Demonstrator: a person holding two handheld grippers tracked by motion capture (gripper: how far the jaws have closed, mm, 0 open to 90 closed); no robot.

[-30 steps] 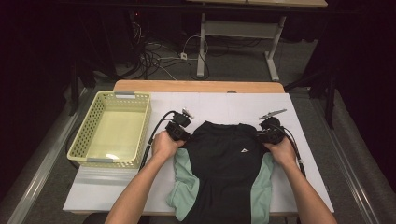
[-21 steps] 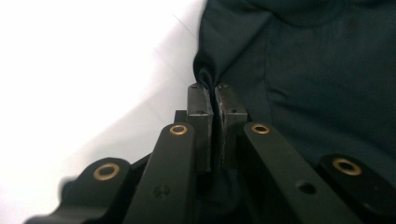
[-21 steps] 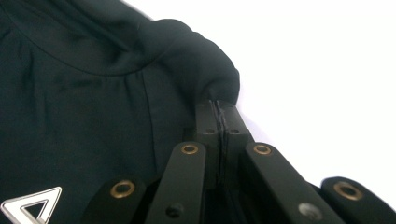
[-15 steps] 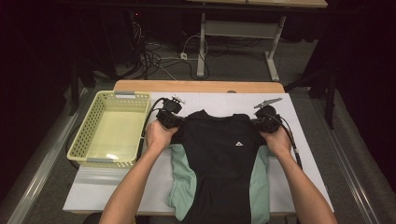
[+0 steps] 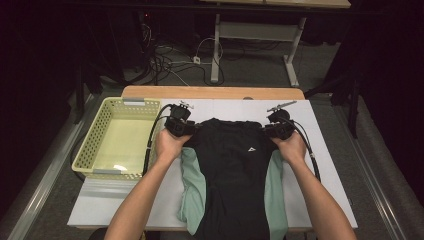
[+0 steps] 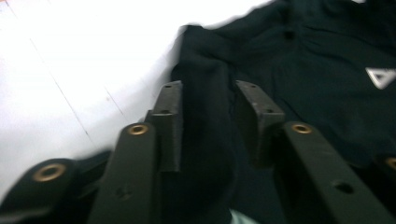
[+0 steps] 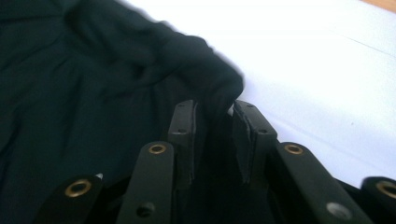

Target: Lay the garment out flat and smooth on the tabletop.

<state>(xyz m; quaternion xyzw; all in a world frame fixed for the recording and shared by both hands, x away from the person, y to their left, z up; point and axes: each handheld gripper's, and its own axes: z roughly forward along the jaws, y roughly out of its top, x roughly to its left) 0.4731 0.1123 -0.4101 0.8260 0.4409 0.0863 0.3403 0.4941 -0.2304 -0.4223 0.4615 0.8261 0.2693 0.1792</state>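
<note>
On the white counter (image 5: 320, 150) beside the yellow basket (image 5: 120, 140), the black T-shirt (image 5: 235, 170) lies flat over a mint-green garment (image 5: 192, 192), each shoulder between the just-opening, parted jaws of the left claw (image 5: 186, 129) and right claw (image 5: 270, 131).

We see two hand-held grippers with black bodies. The left gripper (image 5: 179, 124) and the right gripper (image 5: 278, 126) each trail a black cable. A grey plate sits on top of each. Each jaw is a flat black bar with brass-ringed holes, dark screws and a rectangular pad. Our forearms are bare, with no sleeves.
</note>
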